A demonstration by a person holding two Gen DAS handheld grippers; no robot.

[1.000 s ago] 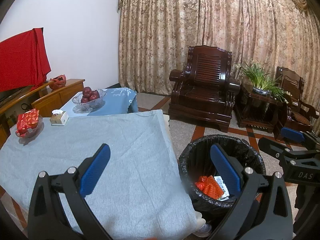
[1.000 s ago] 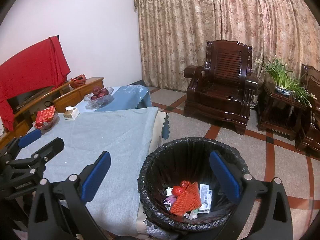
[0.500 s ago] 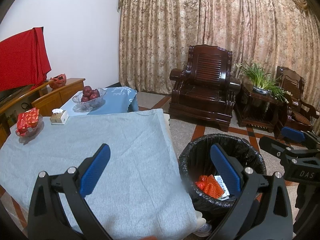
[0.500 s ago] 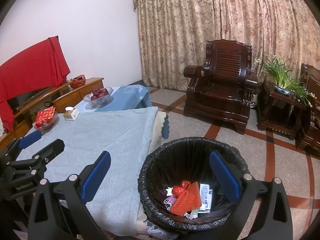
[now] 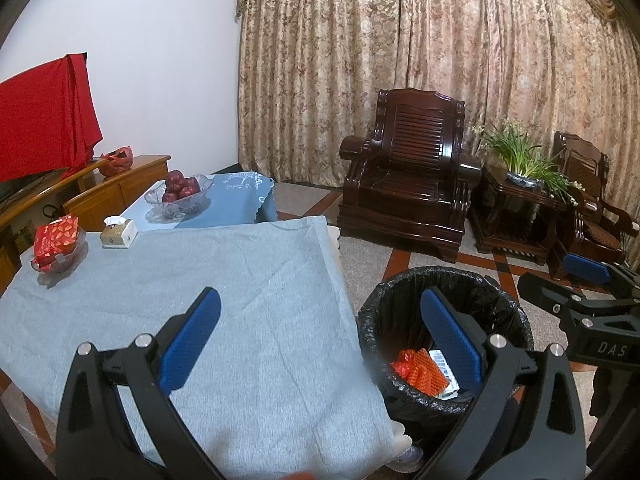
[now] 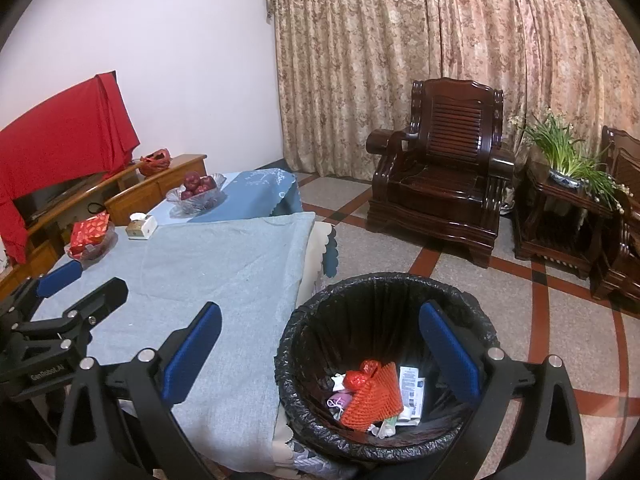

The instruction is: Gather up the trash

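Trash (image 6: pixel 370 394) lies at the bottom of the black-lined bin (image 6: pixel 384 284) in the lower centre of the right wrist view: an orange foam net, a red crumpled wrapper, a white printed packet and some small pale scraps. The right gripper (image 6: pixel 320 354) hangs above it with its jaws spread wide and nothing between them; its right blue pad sits over the bin's right inner wall, its left pad over the grey tablecloth (image 6: pixel 224 276), so the trash shows in the gap between them, nearer the right finger. In the left wrist view the bin (image 5: pixel 440 276) stands at lower right, just beside the table edge, and the orange net (image 5: pixel 418 372) shows just left of the right pad. The left gripper (image 5: pixel 320 346) is also wide apart and empty, mostly over the tablecloth (image 5: pixel 200 280). Toward the upper left of that view, well apart from both grippers, stand a tissue box (image 5: pixel 118 233), a glass dish with a red packet (image 5: pixel 56 242) and a fruit bowl (image 5: pixel 180 192) of red apples.
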